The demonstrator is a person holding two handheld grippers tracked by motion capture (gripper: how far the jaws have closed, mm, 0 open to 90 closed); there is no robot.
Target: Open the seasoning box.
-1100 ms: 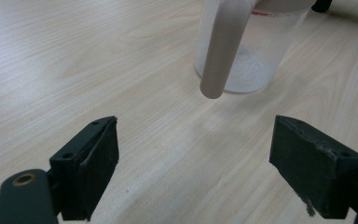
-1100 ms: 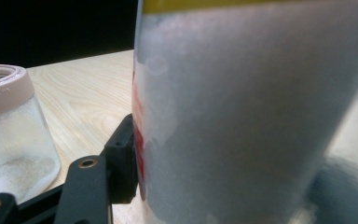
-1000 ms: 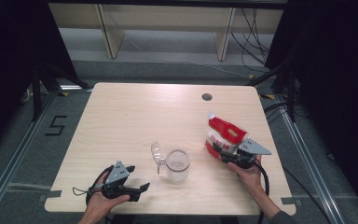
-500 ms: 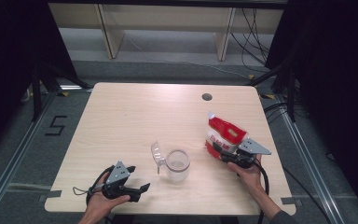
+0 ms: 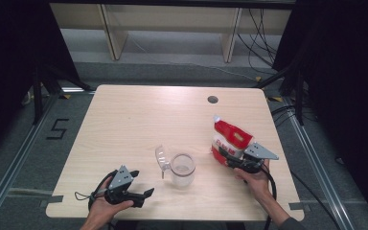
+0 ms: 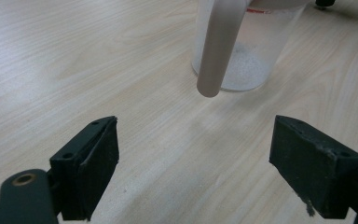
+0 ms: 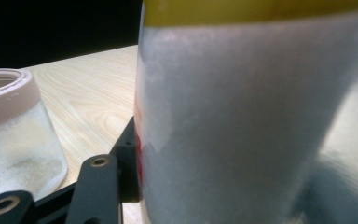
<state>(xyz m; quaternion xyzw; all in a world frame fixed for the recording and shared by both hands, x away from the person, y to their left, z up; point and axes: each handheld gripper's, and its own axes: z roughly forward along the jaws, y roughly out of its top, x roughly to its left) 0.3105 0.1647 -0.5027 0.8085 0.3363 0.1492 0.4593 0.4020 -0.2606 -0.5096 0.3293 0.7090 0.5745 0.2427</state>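
A red and white pouch [image 5: 230, 136] stands tilted at the right of the table. My right gripper [image 5: 226, 157] is at its lower part, and its jaws have just been closing with the pouch between them. In the right gripper view the pouch [image 7: 251, 116] is very close, with one black finger [image 7: 98, 186] pressed against its side. A clear jar [image 5: 182, 170] holding a little white powder stands near the table's front middle, its hinged lid [image 5: 162, 157] hanging open to the left. My left gripper [image 5: 143, 184] rests open near the front left, pointing at the jar [image 6: 247, 60], with nothing between its jaws.
The light wooden table [image 5: 139, 120] has a round cable hole [image 5: 212, 99] at the back right. Metal floor rails run along both sides of the table. Shelving and loose cables stand behind the far edge.
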